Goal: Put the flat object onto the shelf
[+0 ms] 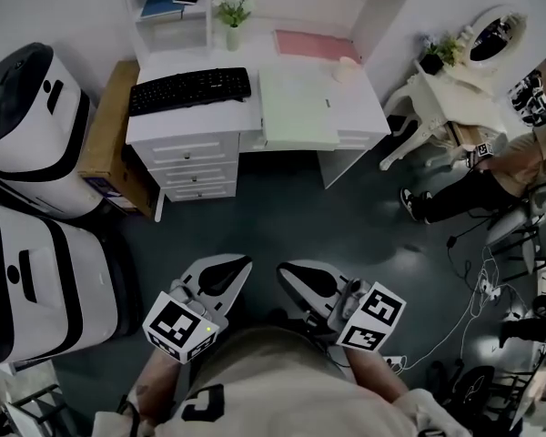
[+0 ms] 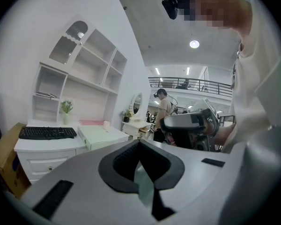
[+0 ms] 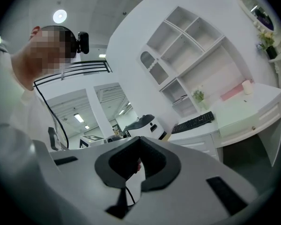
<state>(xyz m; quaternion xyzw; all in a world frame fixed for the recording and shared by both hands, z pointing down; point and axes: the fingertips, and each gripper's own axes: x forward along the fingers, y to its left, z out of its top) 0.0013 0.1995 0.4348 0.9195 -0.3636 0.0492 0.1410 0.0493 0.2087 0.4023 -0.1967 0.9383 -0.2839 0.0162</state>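
The person stands well back from the white desk [image 1: 168, 127], which lies at their twelve o'clock, with both tools drawn in close to the body. The left gripper [image 2: 138, 140] has its jaws brought fully together, the dark tips meeting, and nothing is caught between them. The right gripper [image 3: 140, 137] is the same: jaws closed tight on themselves, holding nothing. The two point forward side by side, near each other but not touching. The pale green flat object [image 1: 298, 106] lies flat on the desktop, a touch toward one o'clock, its near edge hanging a little past the front of the desk and well apart from both grippers. Just beside it at its nine o'clock sits a black keyboard [image 1: 190, 89]. Behind it, toward the wall, is a pink flat thing [image 1: 314, 44]. The white shelf unit [image 1: 132, 7] rises from the back of the desk, with a blue book [image 1: 162, 3] lying in one compartment and a small vase of flowers [image 1: 232, 12] standing near its foot. A cardboard box [image 1: 109, 126] leans against the desk's side at eleven o'clock, and two large white machines [image 1: 27, 126] fill the floor at nine to ten o'clock. At two o'clock another person [image 1: 500, 176] sits near a small white vanity table [image 1: 437, 89] with an oval mirror [image 1: 493, 35].
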